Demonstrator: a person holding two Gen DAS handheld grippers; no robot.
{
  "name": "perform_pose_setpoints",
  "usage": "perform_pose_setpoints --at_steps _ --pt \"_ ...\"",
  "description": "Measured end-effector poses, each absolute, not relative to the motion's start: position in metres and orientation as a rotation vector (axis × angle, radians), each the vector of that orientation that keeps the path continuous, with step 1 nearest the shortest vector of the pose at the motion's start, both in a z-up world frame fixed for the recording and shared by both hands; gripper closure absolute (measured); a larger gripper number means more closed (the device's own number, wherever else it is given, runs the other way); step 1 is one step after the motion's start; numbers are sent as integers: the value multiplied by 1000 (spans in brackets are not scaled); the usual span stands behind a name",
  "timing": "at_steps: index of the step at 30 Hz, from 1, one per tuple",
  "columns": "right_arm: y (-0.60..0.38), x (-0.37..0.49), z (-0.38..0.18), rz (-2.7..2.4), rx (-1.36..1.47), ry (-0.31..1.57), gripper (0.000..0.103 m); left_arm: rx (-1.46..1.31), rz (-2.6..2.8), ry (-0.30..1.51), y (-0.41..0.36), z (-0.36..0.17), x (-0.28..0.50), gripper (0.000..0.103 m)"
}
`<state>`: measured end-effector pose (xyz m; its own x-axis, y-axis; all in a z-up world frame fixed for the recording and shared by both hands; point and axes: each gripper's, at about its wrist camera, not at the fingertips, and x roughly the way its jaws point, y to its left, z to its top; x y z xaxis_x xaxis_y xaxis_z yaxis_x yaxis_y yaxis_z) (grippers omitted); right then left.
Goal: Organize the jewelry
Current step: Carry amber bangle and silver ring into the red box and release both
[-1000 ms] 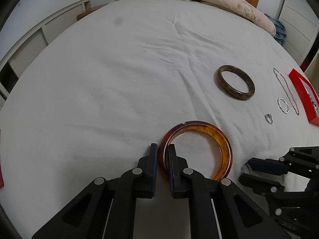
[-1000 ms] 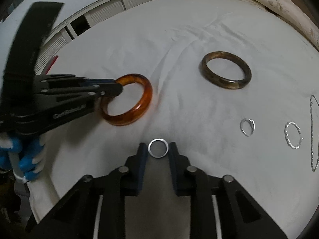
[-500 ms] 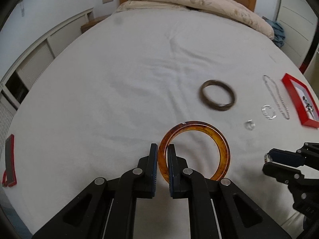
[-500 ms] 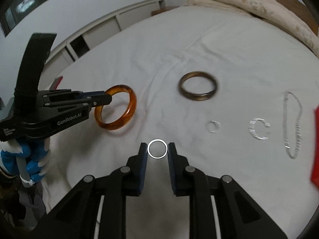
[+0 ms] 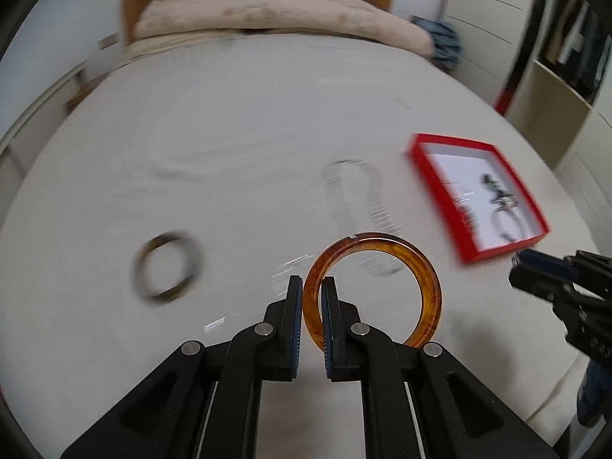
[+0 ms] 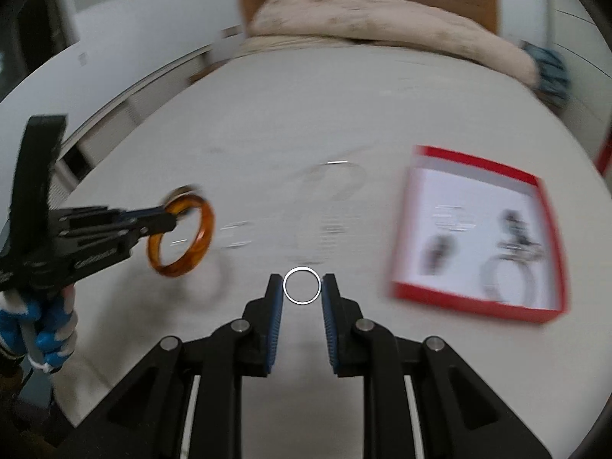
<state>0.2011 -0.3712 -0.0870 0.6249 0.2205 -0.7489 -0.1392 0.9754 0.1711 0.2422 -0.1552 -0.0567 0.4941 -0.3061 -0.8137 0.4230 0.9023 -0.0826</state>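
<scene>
The amber bangle point(image 5: 373, 290) is gripped by the left tongs point(image 5: 313, 321) above the bed point(image 5: 229, 122); a small silver ring point(image 6: 301, 285) is pinched between the narrow right tongs point(image 6: 302, 306). A gloved hand point(image 6: 42, 329) is seen only in the right view. One dark bangle point(image 5: 166, 266) is left on the sheet. A second ago both pieces were low over the bed; now they are lifted toward the one red box point(image 6: 474, 176), which is seen nearer.
</scene>
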Motion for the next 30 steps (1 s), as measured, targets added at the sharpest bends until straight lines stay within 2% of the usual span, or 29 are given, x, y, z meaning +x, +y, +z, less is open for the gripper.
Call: perform_pose_setpoints --at_steps 8,14,22,30 --pt "-505 223 -106 19 156 898 84 224 -586 963 -293 -69 268 94" --pt "-545 235 -132 7 171 954 84 352 -593 978 -361 -95 283 94" --pt "-554 248 -158 34 146 1023 84 445 -525 1024 -386 -129 310 93" --pt "-552 245 -157 17 111 1042 83 392 -522 1028 -388 -125 313 92"
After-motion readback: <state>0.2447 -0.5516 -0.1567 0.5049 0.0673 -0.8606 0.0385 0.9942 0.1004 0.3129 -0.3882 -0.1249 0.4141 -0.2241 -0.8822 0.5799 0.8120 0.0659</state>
